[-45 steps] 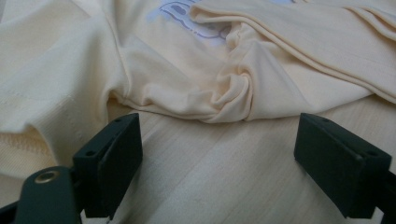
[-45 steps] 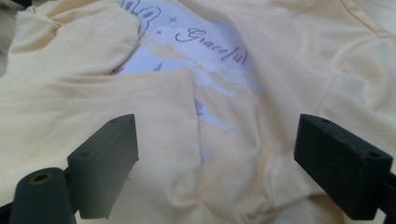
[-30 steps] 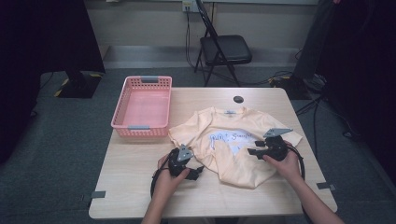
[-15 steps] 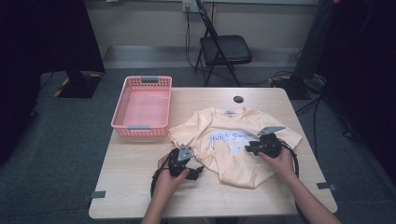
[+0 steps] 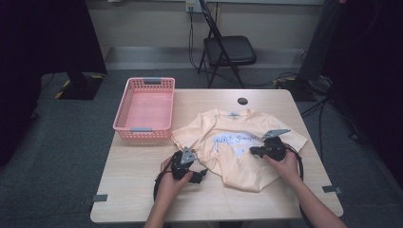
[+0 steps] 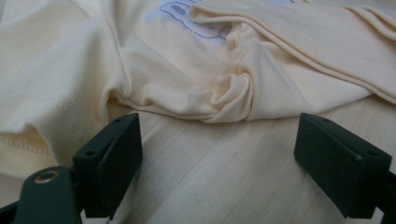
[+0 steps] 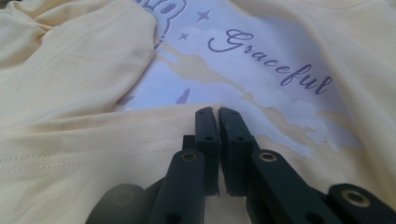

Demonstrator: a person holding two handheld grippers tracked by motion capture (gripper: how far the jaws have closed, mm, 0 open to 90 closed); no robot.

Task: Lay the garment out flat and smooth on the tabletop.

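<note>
Both grippers work over a pale yellow T-shirt (image 5: 237, 147) spread on the wooden table (image 5: 138, 190) in the high view: the left gripper (image 5: 202, 174) rests at the shirt's near-left edge, the right gripper (image 5: 252, 151) over its printed front, with a pink basket (image 5: 145, 107) at the table's far left. From the left gripper view, the jaws stand wide apart on bare wood, bunched fabric just beyond them. From the right gripper view, the jaws are pressed together on a fold of the shirt.
</note>
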